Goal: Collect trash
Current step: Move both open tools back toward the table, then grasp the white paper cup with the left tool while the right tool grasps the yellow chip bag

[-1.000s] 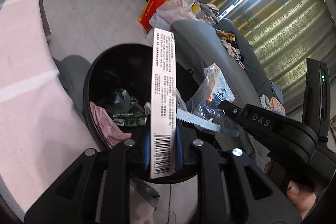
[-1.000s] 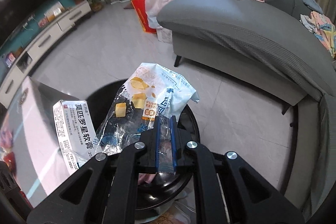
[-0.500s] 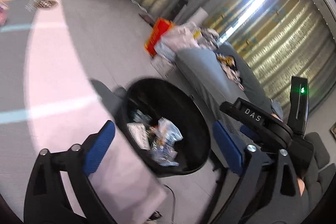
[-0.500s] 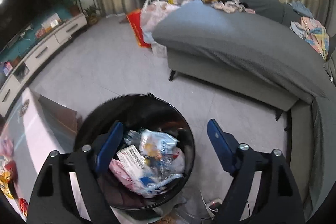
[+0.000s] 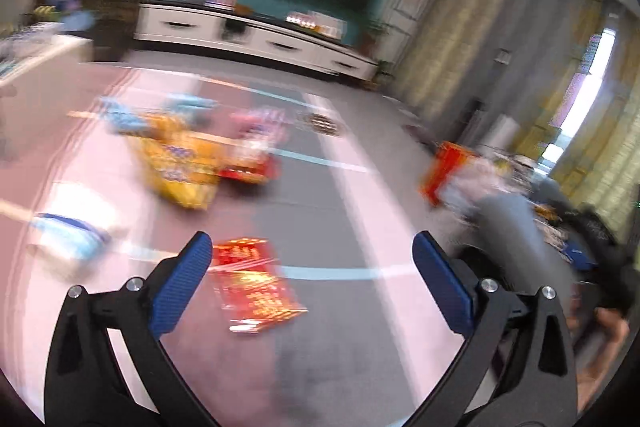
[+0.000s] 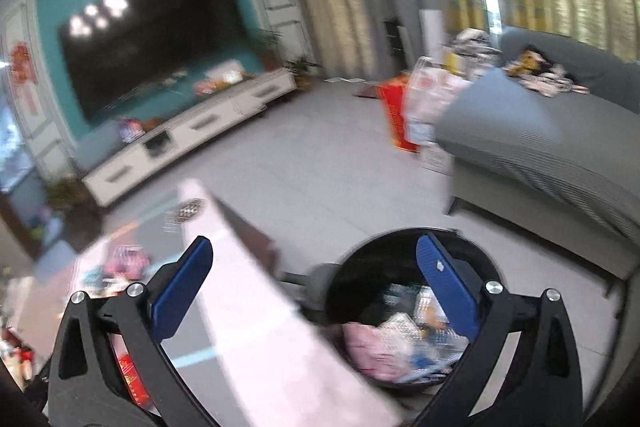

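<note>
The left tool stands at full spread, its blue pads wide apart and nothing between them. The jaws have just been opening. The right tool is likewise spread wide and empty, and its jaws have also just been opening.

In the left wrist view, which is blurred, the left tool points down over a pink and grey surface. A red packet with gold print lies flat on the surface just ahead of the left pad. Farther out sits a yellow snack bag, with a second red wrapper beside it on the right and pale blue packaging behind it. A white and blue wrapper lies near the left edge of the surface. A round dark emblem is printed at the far end. At the lower right of this view a hand shows at the frame edge.

In the right wrist view, the right tool points across the corner of the same surface toward a black trash bin that stands on the floor just beside the surface. The bin holds trash: a pink wrapper and clear and white packaging, details blurred. The right pad overlaps the bin's opening in the view.

Beyond the bin stands a grey sofa with clothing piled on it. A red bag and a white plastic bag stand at its near end. A television hangs on a teal wall above a white cabinet.
</note>
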Tool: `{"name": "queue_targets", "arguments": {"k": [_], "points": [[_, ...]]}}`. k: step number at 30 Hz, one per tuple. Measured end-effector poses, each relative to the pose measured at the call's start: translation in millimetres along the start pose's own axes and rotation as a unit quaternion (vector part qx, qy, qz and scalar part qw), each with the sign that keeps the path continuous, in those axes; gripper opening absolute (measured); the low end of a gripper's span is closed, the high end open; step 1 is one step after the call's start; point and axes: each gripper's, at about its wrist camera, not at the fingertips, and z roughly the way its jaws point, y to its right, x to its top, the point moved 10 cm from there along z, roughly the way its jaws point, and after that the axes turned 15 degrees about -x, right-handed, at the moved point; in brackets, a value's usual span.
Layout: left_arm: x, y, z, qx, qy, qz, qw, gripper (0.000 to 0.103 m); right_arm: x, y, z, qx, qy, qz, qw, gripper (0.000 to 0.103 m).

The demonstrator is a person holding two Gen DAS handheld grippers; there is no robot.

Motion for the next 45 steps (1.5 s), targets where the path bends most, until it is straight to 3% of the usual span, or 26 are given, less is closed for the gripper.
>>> {"name": "queue_targets", "arguments": {"k": [8, 14, 20, 27, 45], "points": [[23.3, -126.6, -72.7, 0.115, 0.049, -0.070, 0.9897, 0.100, -8.0, -70.5, -28.3, 0.076, 0.016, -0.039, 0.996, 0.100], [11.8, -184.2, -79.0, 0.126, 0.044, -0.139, 0.9812, 0.100, -37.5, -130.7, -31.1, 0.122, 0.020, -0.108, 0.987, 0.100], [5.6, -202.1, -79.9, 0.116, 0.042, -0.167, 0.9783, 0.100, -72.9, -182.2, -32.0, 0.162, 0.002, -0.131, 0.978, 0.100], [0.0, -202.9, -78.5, 0.132, 0.023, -0.153, 0.9790, 0.100, -118.2, -220.2, -22.4, 0.167, -0.009, -0.165, 0.972, 0.100], [-29.4, -218.6, -36.1, 0.142, -0.036, -0.162, 0.9758, 0.099, -166.0, -250.8, -33.8, 0.214, -0.039, -0.216, 0.952, 0.099]]}}
